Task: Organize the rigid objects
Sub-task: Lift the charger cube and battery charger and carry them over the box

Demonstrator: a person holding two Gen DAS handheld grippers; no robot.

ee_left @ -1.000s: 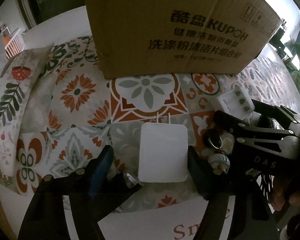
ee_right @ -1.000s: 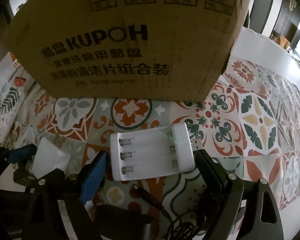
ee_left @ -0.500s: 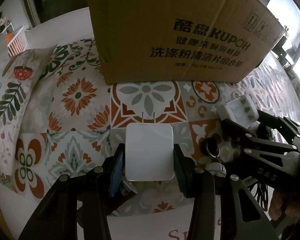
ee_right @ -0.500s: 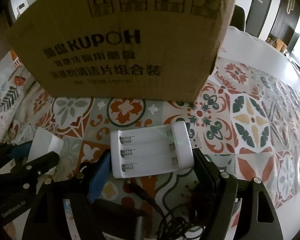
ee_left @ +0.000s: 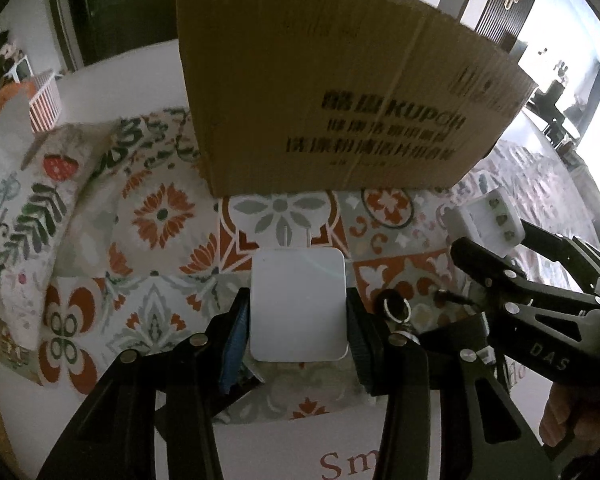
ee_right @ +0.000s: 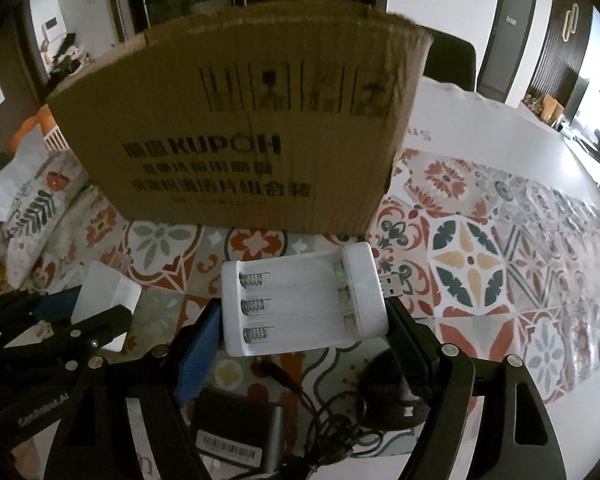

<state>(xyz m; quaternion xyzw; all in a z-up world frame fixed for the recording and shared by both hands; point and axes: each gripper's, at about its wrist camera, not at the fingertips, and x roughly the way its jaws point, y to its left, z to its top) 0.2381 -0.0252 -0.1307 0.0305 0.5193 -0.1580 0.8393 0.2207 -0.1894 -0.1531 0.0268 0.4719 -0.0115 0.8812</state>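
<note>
My left gripper (ee_left: 298, 320) is shut on a white square plug adapter (ee_left: 298, 304) with two prongs pointing away, lifted above the patterned cloth. My right gripper (ee_right: 304, 320) is shut on a white three-slot battery charger (ee_right: 304, 304) with a USB plug at its right end, also lifted. A brown KUPOH cardboard box (ee_left: 332, 92) stands just beyond both; it also shows in the right wrist view (ee_right: 240, 128). The adapter shows in the right wrist view (ee_right: 108, 296). The charger shows in the left wrist view (ee_left: 488, 220).
A patterned cloth (ee_right: 480, 264) covers the white table. Under the right gripper lie a dark power brick (ee_right: 240, 432) and a black cable with plug (ee_right: 384, 400). A small ring-shaped object (ee_left: 394, 308) lies right of the adapter. A floral cushion (ee_left: 28, 208) is at left.
The left gripper closed on the white adapter. Both grippers have risen with their objects, so the box's top edge now shows.
</note>
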